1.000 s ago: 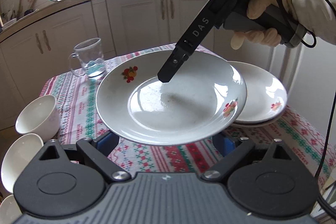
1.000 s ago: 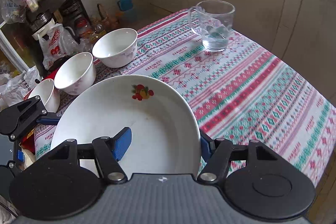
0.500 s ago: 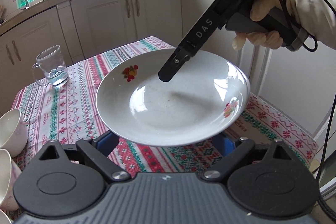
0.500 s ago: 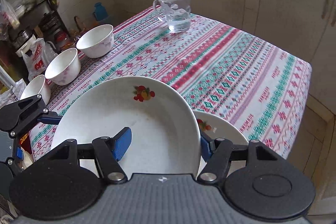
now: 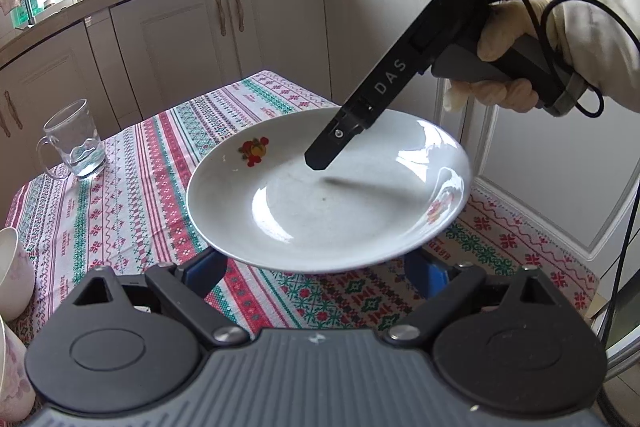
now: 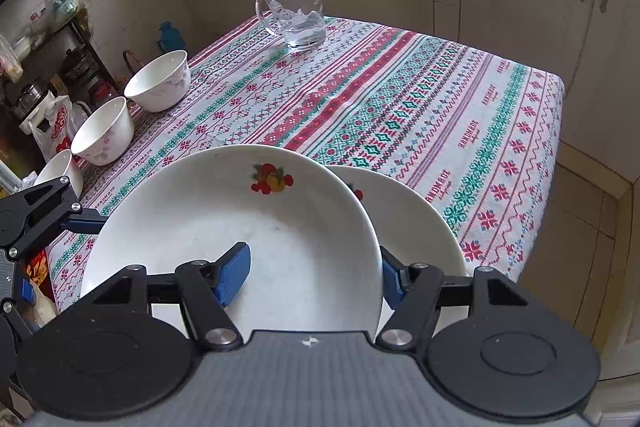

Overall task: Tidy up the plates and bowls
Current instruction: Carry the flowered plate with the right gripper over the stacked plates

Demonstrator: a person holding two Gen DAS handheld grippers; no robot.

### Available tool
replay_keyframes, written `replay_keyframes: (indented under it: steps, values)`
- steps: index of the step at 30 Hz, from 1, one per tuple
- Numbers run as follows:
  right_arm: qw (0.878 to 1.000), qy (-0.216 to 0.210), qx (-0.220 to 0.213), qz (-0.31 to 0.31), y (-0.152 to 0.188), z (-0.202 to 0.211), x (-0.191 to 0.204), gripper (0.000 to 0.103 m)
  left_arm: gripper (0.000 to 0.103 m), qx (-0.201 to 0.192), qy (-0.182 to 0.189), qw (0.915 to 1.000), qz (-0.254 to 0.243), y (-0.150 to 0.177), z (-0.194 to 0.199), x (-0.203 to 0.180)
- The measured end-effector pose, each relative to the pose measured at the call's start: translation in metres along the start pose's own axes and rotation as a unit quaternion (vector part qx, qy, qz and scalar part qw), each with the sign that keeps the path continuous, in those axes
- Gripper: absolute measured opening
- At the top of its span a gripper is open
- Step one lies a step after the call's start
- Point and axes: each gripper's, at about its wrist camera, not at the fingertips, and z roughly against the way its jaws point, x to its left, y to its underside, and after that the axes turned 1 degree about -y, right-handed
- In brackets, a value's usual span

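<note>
A white plate with a fruit motif (image 5: 328, 199) (image 6: 240, 227) hangs above the patterned tablecloth (image 6: 400, 99). My right gripper (image 6: 314, 273) is shut on its rim, one blue pad inside the plate, the other outside. It also shows in the left wrist view (image 5: 320, 159), reaching down into the plate. My left gripper (image 5: 320, 267) is open, its fingers spread under the plate's near edge. A second white plate (image 6: 404, 227) lies on the cloth, partly under the held one. Three white bowls (image 6: 158, 81) (image 6: 103, 131) (image 6: 60, 169) stand in a row at the left.
A glass mug (image 6: 294, 13) (image 5: 76, 141) holding a little water stands at the far side of the table. White cabinets (image 5: 224, 19) run behind it. The table's right edge (image 6: 552, 163) drops to a tiled floor.
The held plate has moved along the table toward the second plate. In the right wrist view that plate has come into sight beside it; the bowls and mug have shifted away.
</note>
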Motion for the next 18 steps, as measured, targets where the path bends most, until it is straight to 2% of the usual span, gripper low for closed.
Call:
replay_keyframes:
  steps: [18]
  values:
    - [1.000,0.013,0.007,-0.020,0.016,-0.003,-0.014,0.074,0.095,0.003,0.005,0.9999,-0.011,-0.006,-0.015,-0.002]
